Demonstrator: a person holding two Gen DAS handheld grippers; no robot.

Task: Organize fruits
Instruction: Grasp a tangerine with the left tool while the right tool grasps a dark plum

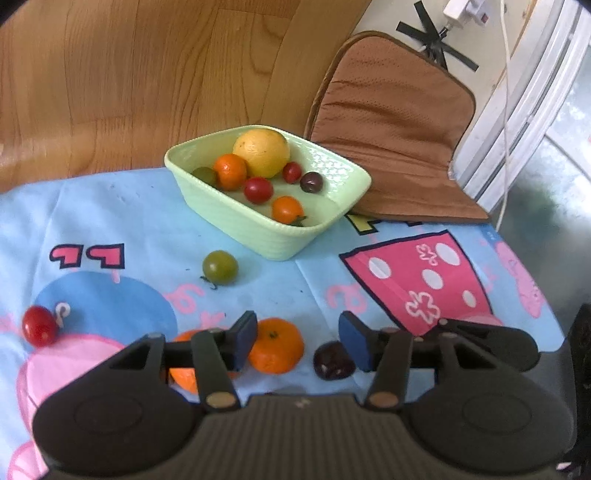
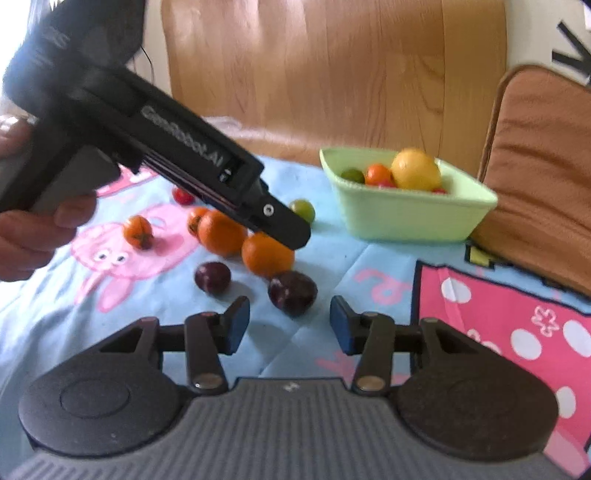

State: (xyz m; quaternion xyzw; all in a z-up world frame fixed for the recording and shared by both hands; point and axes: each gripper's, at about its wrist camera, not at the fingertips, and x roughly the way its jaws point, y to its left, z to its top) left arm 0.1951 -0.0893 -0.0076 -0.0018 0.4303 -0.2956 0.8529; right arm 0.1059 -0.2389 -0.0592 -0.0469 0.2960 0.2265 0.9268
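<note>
Left tool (image 1: 297,341) held wide around orange (image 1: 275,345) on near surface (image 1: 147,206); right tool (image 2: 289,325) wide, empty. Basket (image 1: 314,236) far. Orange likely nudged into neighbouring plum (image 1: 332,360); roll-off risked.

I read this as a home, likely a living or dining corner. I see a cartoon-printed blue cloth (image 1: 122,206) of the kind made for children, spread over the table, a brown padded seat cushion (image 1: 391,136) propped against the wall, wood-grain panelling (image 1: 147,74) behind, a white plug adapter (image 1: 466,10) with a trailing cord, and a pale green basket (image 1: 273,236) of fruit.
</note>
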